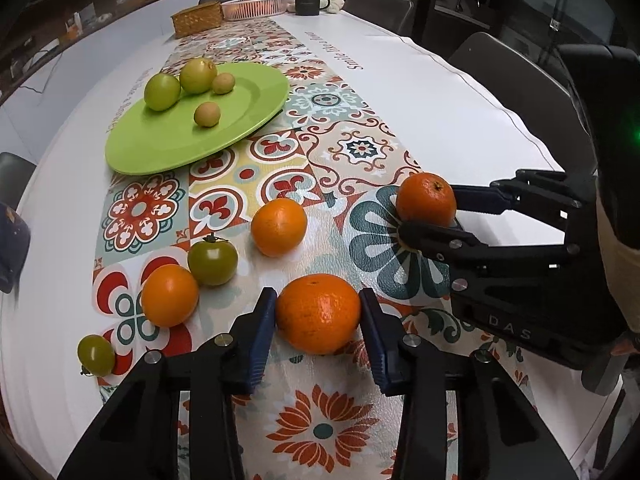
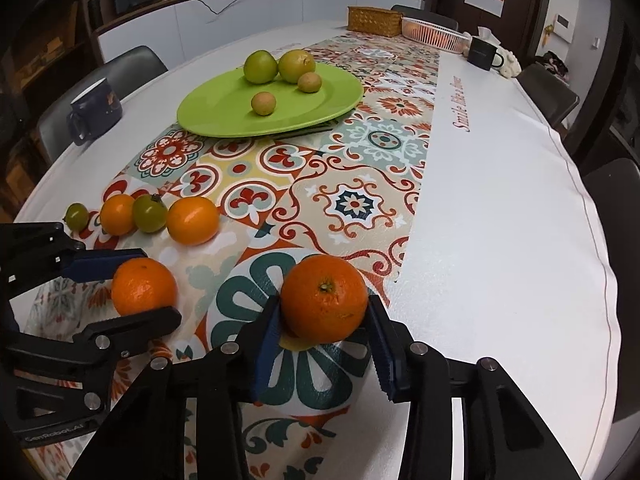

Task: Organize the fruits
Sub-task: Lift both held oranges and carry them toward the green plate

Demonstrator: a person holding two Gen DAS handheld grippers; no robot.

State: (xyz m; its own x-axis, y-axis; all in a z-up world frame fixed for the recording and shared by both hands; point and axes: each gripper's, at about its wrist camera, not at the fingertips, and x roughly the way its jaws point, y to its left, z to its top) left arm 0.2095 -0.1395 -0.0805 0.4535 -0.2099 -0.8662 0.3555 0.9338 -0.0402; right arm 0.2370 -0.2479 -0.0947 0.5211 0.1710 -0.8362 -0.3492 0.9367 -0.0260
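Observation:
On the patterned table runner, my left gripper (image 1: pixel 318 300) is shut on a large orange (image 1: pixel 318 314), its blue pads pressed on both sides. To its right, my right gripper (image 2: pixel 324 312) is shut on a second orange (image 2: pixel 324 298), stem end up. Both oranges rest on or just above the cloth. In the right wrist view the left gripper (image 2: pixel 158 286) and its orange (image 2: pixel 144 286) show at the lower left. Two more oranges (image 1: pixel 279 227) (image 1: pixel 170 295) and two green tomatoes (image 1: pixel 212 262) (image 1: pixel 96 355) lie loose nearby. A green plate (image 1: pixel 160 148) further back carries several green and yellowish fruits.
At the table's far end stand a wicker box (image 1: pixel 197 20), a pink slatted basket (image 1: pixel 256 6) and a dark mug (image 1: pixel 308 3). A blue mug (image 2: pixel 94 110) sits at the left edge. Chairs ring the table. White cloth lies to the right of the runner.

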